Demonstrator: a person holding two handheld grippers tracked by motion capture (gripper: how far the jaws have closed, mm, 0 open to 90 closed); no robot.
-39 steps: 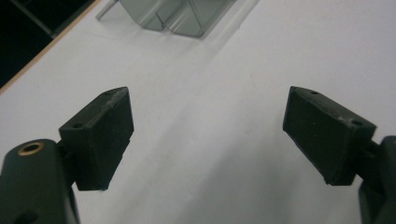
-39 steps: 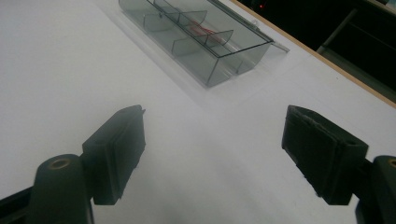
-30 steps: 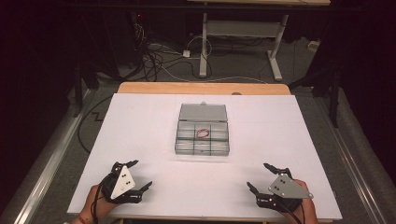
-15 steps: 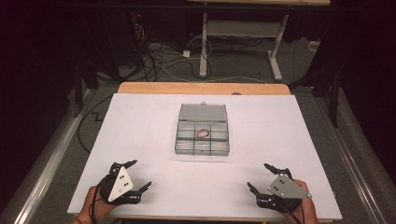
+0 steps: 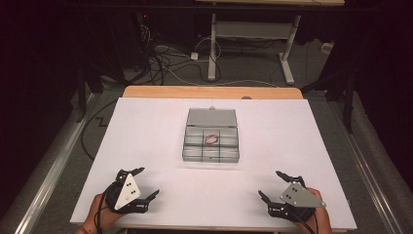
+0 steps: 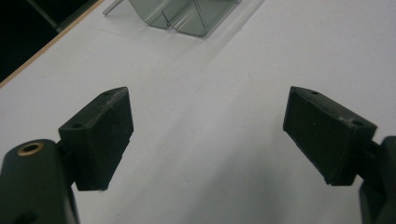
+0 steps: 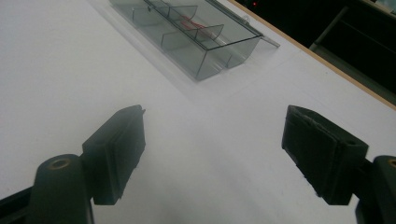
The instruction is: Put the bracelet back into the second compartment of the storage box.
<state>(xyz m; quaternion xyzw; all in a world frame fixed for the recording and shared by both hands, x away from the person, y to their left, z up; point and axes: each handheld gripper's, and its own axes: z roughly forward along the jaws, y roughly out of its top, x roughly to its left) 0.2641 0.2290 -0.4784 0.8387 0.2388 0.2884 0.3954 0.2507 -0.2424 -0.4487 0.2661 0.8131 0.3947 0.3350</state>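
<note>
From the high view, a white board [image 5: 146, 146] covers most of the wooden table [image 5: 209, 91]. In the middle of the board stands a clear plastic compartment box [image 5: 211, 146], and its lid [image 5: 212, 117] is opened toward the far side. Inside the box, in the middle compartment of the far row, lies a small red loop [image 5: 212, 139]; it looks like a rubber band, but it is too small to be sure. The left gripper [image 5: 144, 184] is near the front left corner of the board, held by the left hand [image 5: 100, 216]. Its jaws stand wide apart and hold nothing. The right gripper [image 5: 275, 186] is near the front right corner, with the grey three-cornered plate on top, and its jaws are also wide and hold nothing. Both grippers are well apart from the box. Behind the table, on the dark floor, there are cables [image 5: 165, 63] and the legs of a white desk frame [image 5: 253, 34].

In the left gripper view, the two black jaws stand wide over the bare white board. One corner of the compartment box [image 6: 187, 16] is at the top edge.

In the right gripper view, the jaws are again wide, with only white board between them. Farther off lies the compartment box [image 7: 196, 35], its dividers visible, and something red [image 7: 189, 21] is in one compartment.
</note>
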